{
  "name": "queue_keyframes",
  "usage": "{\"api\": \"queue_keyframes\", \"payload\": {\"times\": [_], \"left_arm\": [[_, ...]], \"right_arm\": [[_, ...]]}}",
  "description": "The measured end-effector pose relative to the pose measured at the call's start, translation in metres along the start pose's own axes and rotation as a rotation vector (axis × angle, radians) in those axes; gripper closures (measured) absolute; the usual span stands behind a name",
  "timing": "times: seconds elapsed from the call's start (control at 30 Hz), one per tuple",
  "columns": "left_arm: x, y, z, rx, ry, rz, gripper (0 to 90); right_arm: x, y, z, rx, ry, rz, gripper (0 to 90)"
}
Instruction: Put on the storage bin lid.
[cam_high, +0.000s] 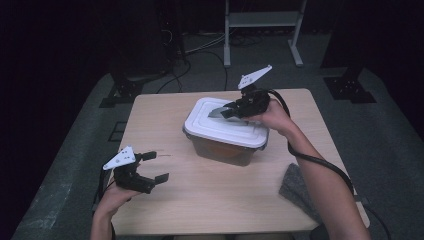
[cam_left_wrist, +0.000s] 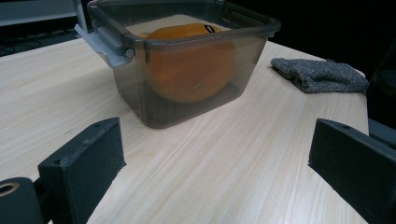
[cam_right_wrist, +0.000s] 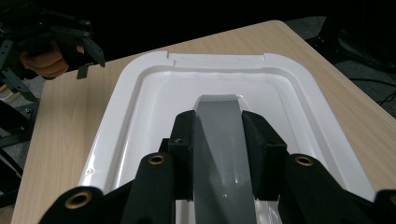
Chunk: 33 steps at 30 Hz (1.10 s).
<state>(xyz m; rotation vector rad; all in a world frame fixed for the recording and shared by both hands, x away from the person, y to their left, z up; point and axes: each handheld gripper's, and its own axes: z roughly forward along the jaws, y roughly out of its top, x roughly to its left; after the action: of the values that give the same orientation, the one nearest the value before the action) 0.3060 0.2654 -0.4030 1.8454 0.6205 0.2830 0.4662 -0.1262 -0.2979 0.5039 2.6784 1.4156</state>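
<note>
The right gripper (cam_high: 226, 112) sits over the white lid (cam_high: 212, 121) of a grey box (cam_high: 225, 150) in the middle of the table (cam_high: 210, 200), its jaws clamped on the lid's grey latch (cam_right_wrist: 219, 140). An orange (cam_left_wrist: 189, 63) lies inside the box. The left gripper (cam_high: 152, 167) hovers over the near left of the table, jaws wide apart and holding nothing. A grey cloth (cam_high: 297, 187) lies at the near right edge.

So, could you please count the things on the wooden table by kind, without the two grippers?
Translucent grey plastic container: 1
White plastic lid: 1
Grey latch handle on the lid, held by the right gripper: 1
Round orange fruit inside the container: 1
Grey knitted cloth: 1
Total: 5
</note>
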Motion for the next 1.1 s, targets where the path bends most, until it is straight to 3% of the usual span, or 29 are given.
{"api": "queue_keyframes", "payload": {"times": [0.27,1.1], "left_arm": [[0.0,0.0,-0.001,-0.004,0.001,0.0,2.7],[0.0,0.0,-0.001,-0.004,-0.002,0.0,2.7]], "right_arm": [[-0.004,-0.003,0.01,0.012,0.003,-0.011,65.7],[-0.007,-0.012,0.02,-0.001,-0.003,-0.017,65.7]]}}
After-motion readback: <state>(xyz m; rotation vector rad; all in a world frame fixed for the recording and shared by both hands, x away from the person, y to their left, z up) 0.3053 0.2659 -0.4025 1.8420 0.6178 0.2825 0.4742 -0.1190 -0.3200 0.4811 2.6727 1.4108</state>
